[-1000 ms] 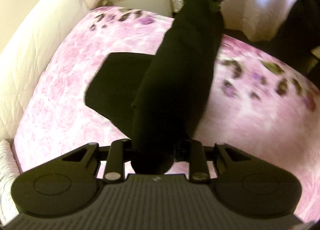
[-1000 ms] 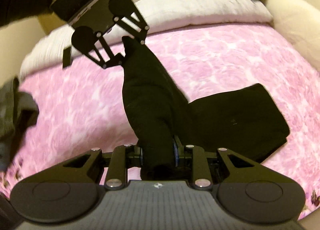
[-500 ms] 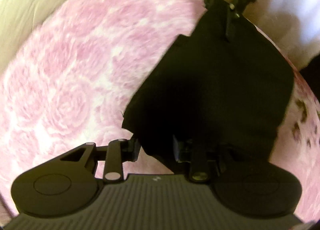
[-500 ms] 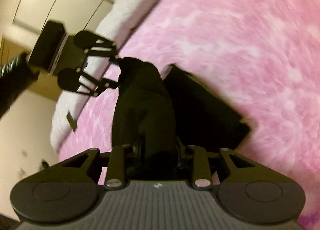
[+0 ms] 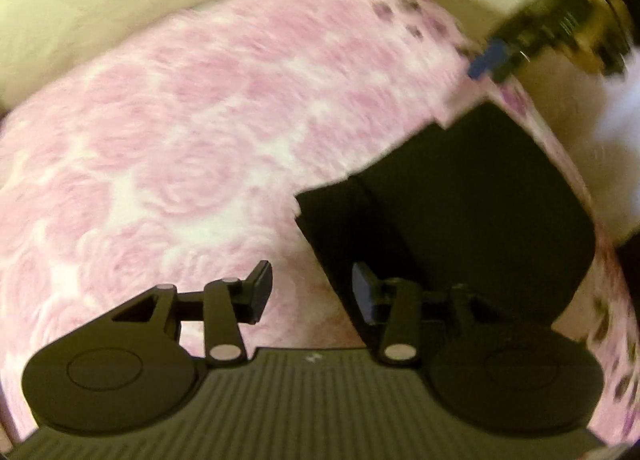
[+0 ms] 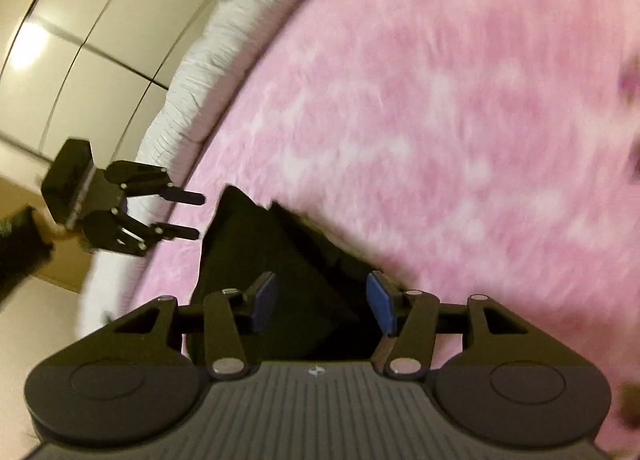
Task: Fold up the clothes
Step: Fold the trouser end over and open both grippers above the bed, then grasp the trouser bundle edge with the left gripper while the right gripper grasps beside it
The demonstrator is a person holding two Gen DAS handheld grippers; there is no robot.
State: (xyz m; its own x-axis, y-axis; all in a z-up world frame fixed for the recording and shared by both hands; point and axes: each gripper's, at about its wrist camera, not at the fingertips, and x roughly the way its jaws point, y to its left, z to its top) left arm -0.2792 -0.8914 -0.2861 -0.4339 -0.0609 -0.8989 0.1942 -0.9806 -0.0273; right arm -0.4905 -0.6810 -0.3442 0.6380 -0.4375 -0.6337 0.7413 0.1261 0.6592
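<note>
The folded black cloth garment (image 5: 460, 220) lies flat on the pink rose-patterned fleece blanket (image 5: 180, 164); left gripper (image 5: 312, 296) and right gripper (image 6: 322, 302) hover over the garment's edges, fingers spread apart, empty.

A plain black folded cloth garment (image 5: 460, 212) lies on a fluffy blanket (image 5: 200, 140) patterned with pink and white roses.

black hand-held gripper (image 5: 312, 294), blue pads (image 6: 378, 300)

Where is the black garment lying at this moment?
The black garment lies folded on the pink floral blanket, right of centre in the left wrist view, near the blanket's edge. Neither the left gripper nor the right gripper holds it.
</note>
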